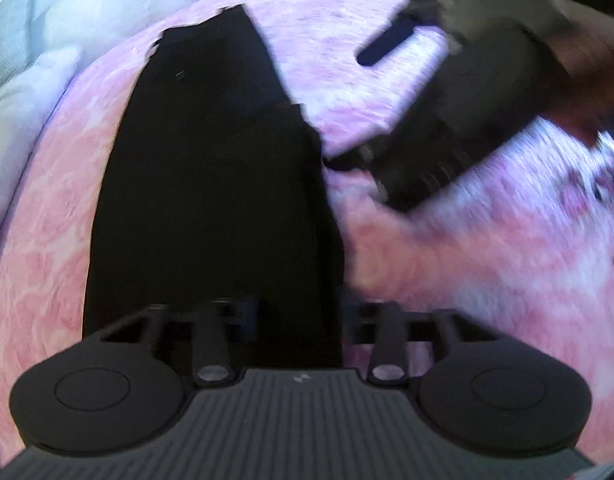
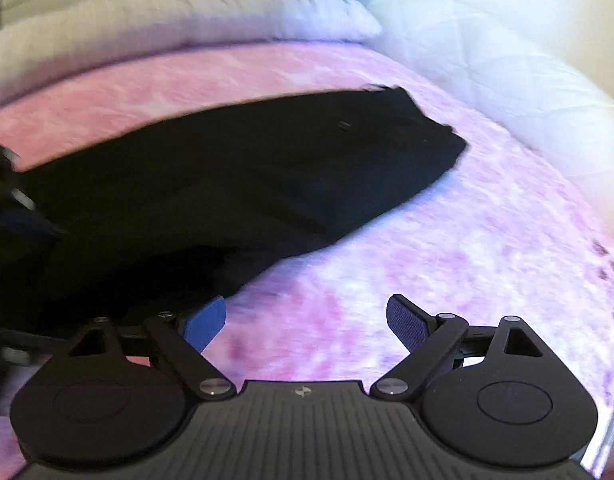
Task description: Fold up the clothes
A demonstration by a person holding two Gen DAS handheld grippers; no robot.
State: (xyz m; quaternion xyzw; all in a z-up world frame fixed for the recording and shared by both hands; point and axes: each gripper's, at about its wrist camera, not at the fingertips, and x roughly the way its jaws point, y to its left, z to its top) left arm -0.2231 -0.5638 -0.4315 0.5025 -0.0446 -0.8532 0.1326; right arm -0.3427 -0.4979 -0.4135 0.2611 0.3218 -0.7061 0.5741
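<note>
The black trousers (image 2: 235,184) lie flat on the pink bed cover (image 2: 447,248), long axis toward twelve o'clock from your left tongs (image 1: 303,312), whose state I cannot tell; your spread, empty right tongs (image 2: 307,322) sit beside them.

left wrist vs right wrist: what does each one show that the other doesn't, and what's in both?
Left wrist only: the right gripper seen from outside, blurred, reaching in from the upper right with its nearer finger at the edge of the black garment, and the hand behind it.

Right wrist only: its own blue-padded fingers spread wide over bare blanket, nothing between them; a long white pillow and a rail behind it.

Both: the black garment lying flat on the pink blanket, and the white quilted bedding beyond it.
</note>
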